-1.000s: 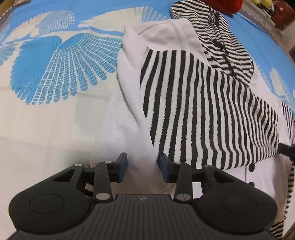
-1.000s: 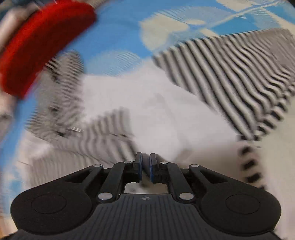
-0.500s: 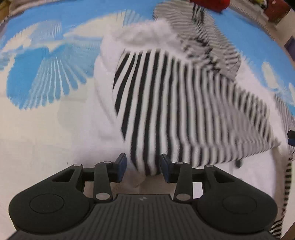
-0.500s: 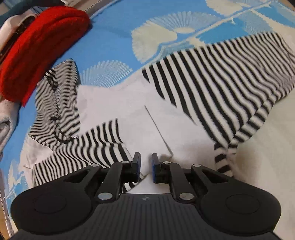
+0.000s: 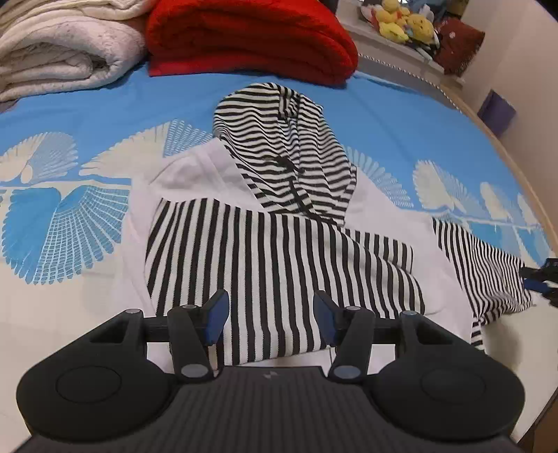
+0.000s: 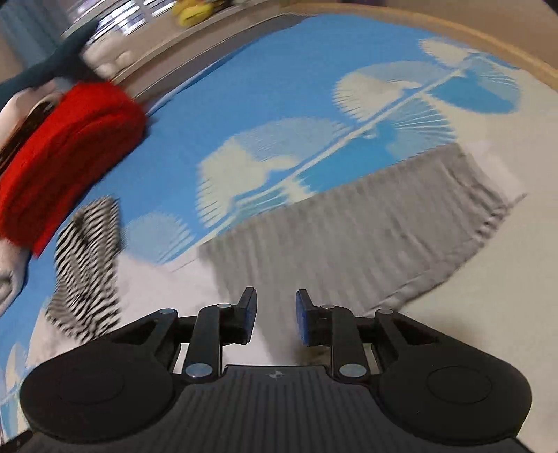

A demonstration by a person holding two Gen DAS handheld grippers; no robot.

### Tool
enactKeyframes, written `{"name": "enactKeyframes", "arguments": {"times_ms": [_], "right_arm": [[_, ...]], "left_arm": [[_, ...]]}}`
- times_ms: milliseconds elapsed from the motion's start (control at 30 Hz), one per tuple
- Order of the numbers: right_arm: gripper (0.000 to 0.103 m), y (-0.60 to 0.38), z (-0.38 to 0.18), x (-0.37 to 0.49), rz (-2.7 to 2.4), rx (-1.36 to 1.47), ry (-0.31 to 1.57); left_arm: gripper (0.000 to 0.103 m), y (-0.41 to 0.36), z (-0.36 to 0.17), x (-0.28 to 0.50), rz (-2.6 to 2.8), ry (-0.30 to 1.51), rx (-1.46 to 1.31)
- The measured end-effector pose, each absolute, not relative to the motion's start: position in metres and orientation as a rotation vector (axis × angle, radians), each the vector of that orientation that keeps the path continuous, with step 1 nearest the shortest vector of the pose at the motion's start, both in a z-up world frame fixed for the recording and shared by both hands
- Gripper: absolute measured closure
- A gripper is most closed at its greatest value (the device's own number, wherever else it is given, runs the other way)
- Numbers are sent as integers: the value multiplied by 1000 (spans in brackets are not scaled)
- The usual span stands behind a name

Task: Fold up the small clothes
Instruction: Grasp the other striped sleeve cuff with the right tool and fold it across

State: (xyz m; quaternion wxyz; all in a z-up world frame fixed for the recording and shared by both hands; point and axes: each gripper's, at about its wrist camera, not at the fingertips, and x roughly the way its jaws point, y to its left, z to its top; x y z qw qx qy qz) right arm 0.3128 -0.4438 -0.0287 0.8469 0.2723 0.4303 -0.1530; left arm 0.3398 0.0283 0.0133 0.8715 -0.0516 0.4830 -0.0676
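A small white hooded top with black-and-white striped sleeves and hood [image 5: 279,251] lies on the bed. One striped sleeve is folded across its white body; the other [image 5: 488,271] lies out to the right. My left gripper [image 5: 270,315] is open and empty just above the folded sleeve's near end. My right gripper [image 6: 275,315] is open and empty over the white body, with the blurred striped sleeve [image 6: 348,240] ahead of it and the hood [image 6: 87,265] to its left. The right gripper's tip shows in the left wrist view [image 5: 540,278].
The blue and white patterned bedspread [image 5: 69,223] covers the bed. A folded red blanket [image 5: 251,38] and a cream blanket [image 5: 59,52] lie at the far end. Plush toys [image 5: 401,24] sit on a ledge beyond. The bed's wooden edge [image 5: 523,181] runs along the right.
My right gripper has opened and pulled back from the top, moving fast. My left gripper has drawn back and tilted up, and the sleeve now lies folded across the body.
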Motion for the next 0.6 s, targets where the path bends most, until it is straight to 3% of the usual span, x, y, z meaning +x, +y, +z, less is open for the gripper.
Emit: {"name": "enactKeyframes", "arguments": {"times_ms": [333,600], "right_arm": [[78,-570,-62,279,-564,731,880],[78,-604,-101,274,-624,846,852]], "left_arm": [[45,19,9,342,-153,1019,-94],[45,15,4,342,-153,1033,-82]]}}
